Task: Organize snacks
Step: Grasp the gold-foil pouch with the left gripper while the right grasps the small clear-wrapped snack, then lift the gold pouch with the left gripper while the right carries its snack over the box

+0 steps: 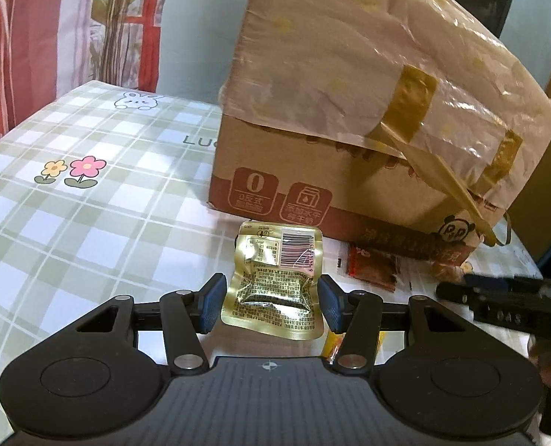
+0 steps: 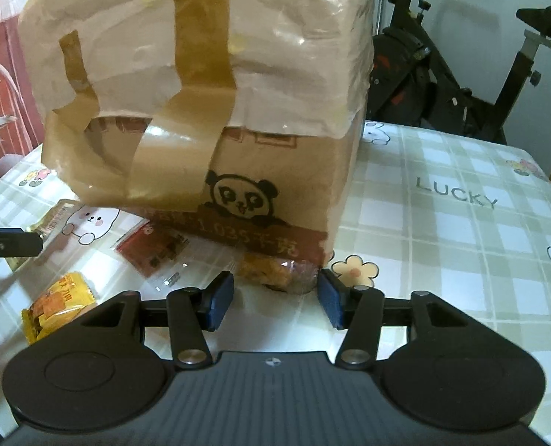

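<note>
L gripper (image 1: 271, 303) fingers clamp gold snack pouch (image 1: 275, 278); R gripper (image 2: 275, 297) fingers apart around pastry packet (image 2: 275, 273) by cardboard box (image 2: 268, 186) on desk (image 2: 442, 241).

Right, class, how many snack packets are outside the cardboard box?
4: gold foil pouch between the left fingers, red sachet before the box, yellow packet nearest, clear-wrapped pastry against the box. Others may hide behind it.

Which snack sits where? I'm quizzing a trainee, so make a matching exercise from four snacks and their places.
1 gold pouch
2 red packet
3 yellow packet
4 clear-wrapped pastry

A against the box base, before the right gripper
B between the pads of the left gripper
C flat beside the box's panda side
D on the tablecloth, away from the box

Pairs: 1-B, 2-C, 3-D, 4-A
</note>
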A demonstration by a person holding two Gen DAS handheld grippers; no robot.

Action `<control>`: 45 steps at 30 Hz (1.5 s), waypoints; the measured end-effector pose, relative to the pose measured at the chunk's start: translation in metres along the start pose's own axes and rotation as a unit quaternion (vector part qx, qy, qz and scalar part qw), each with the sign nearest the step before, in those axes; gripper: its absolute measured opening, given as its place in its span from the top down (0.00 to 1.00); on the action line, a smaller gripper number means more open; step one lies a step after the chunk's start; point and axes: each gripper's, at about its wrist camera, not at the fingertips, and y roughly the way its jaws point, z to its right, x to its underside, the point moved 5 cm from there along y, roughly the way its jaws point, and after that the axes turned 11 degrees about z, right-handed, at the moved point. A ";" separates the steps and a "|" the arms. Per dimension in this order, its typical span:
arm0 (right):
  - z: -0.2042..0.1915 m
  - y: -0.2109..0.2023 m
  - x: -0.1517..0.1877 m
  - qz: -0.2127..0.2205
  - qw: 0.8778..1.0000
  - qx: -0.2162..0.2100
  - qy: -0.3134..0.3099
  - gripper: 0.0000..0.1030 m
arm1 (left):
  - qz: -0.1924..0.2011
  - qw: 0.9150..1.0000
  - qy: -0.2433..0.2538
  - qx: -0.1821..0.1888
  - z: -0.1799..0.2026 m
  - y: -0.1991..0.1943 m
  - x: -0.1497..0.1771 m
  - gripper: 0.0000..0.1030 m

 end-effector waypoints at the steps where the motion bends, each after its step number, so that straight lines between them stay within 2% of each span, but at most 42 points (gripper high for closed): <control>1: -0.003 -0.002 0.001 -0.003 1.000 -0.001 0.000 0.47 | 0.000 1.000 -0.002 0.001 0.001 -0.001 0.000 0.45; 5: -0.019 -0.012 0.005 -0.021 0.999 -0.033 0.027 0.47 | 0.000 1.000 -0.004 0.007 0.004 -0.002 0.001 0.45; 8: -0.035 -0.022 0.010 -0.030 0.998 -0.058 0.011 0.49 | 0.000 1.000 -0.001 0.012 0.007 -0.004 0.002 0.45; 11: -0.040 -0.023 0.005 -0.014 0.999 -0.041 -0.029 0.49 | 0.003 1.000 0.000 0.012 0.007 -0.005 0.001 0.45; 14: -0.031 -0.017 -0.006 0.003 0.999 -0.020 -0.028 0.48 | 0.003 1.000 -0.002 0.009 0.006 -0.007 0.000 0.45; 20: -0.021 0.010 -0.013 -0.007 0.999 -0.018 -0.034 0.49 | 0.006 1.000 0.004 0.007 0.007 -0.011 -0.002 0.45; 23: -0.023 0.021 -0.009 -0.019 0.999 -0.029 -0.032 0.58 | 0.006 1.000 0.008 0.008 0.009 -0.012 -0.002 0.45; 25: -0.025 0.018 -0.007 -0.016 0.999 -0.034 -0.032 0.69 | 0.004 1.000 0.010 0.009 0.009 -0.013 -0.002 0.45; 26: -0.026 0.016 -0.006 -0.015 0.999 -0.038 -0.028 0.77 | 0.002 1.000 0.011 0.010 0.010 -0.014 -0.002 0.45; 34: -0.030 -0.021 0.009 -0.001 0.998 -0.060 0.015 0.77 | 0.006 0.999 0.025 0.037 0.019 -0.029 -0.011 0.45; 38: -0.043 -0.047 0.003 0.019 0.997 -0.076 0.002 0.77 | 0.009 0.998 0.029 0.050 0.024 -0.044 -0.018 0.45; 45: -0.048 -0.092 -0.029 0.082 0.992 -0.092 0.011 0.77 | 0.074 0.992 0.060 0.087 0.044 -0.080 -0.064 0.45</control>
